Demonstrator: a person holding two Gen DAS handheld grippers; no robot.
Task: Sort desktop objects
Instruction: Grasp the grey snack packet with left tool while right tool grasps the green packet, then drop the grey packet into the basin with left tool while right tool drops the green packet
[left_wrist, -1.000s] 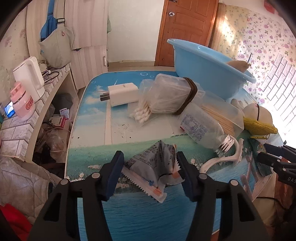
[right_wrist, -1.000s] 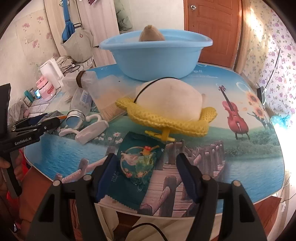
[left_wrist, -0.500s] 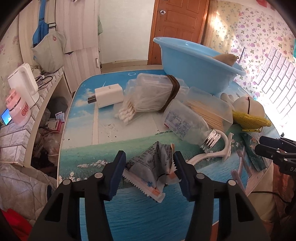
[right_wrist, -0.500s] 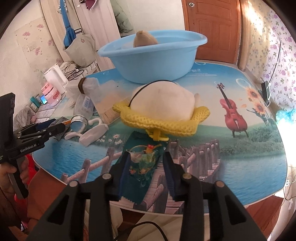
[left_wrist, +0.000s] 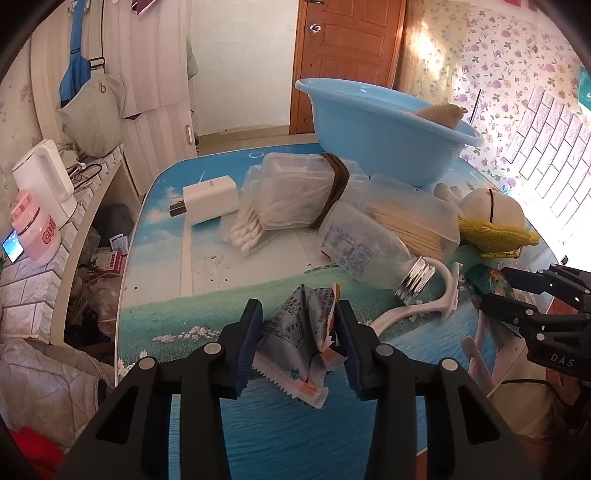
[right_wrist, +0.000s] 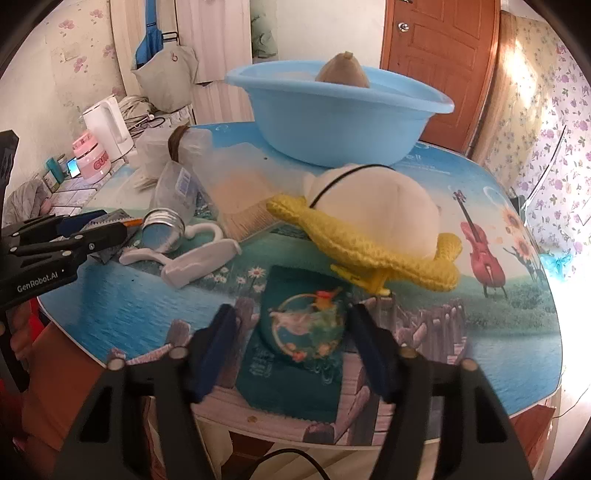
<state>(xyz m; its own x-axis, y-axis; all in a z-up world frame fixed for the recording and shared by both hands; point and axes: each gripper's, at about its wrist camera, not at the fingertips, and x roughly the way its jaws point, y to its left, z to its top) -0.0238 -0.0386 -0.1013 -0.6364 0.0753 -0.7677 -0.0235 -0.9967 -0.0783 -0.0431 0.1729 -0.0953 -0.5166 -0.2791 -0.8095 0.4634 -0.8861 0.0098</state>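
Left view: the left gripper (left_wrist: 299, 332) is closing on the crumpled grey sachet (left_wrist: 295, 343) at 6 o'clock. Both pads touch its sides and it is bunched between them. The foil is soft, so I'd judge it could fold flat and slip out, or only a loose flap gets caught. Its serrated tail hangs towards 5 o'clock, outside the grip, and may drag.

Right view: the right gripper (right_wrist: 291, 332) straddles the teal sachet (right_wrist: 295, 369), which lies flat at the near edge of the table (right_wrist: 110, 295) at 6 o'clock. The jaws stand apart. The left finger is blurred and clear of the sachet, the right one is at its edge, and nothing is held. A flat packet gives the pads little to bite, so they may skid over it or nudge it off the edge.

At 1 o'clock of that sachet, the yellow-brimmed plush (right_wrist: 373, 206) sits close, so a forward push could snag its clip.

The white hook (left_wrist: 417, 314) and the bottle (left_wrist: 362, 254) lie between the two grippers. The bottle is on its side and could roll if bumped.

Further back, the cotton swabs (left_wrist: 291, 195) at 12 o'clock spill from their bag. The blue basin (right_wrist: 332, 118), which I take for the sorting target, is farthest, so lifts must clear this clutter.
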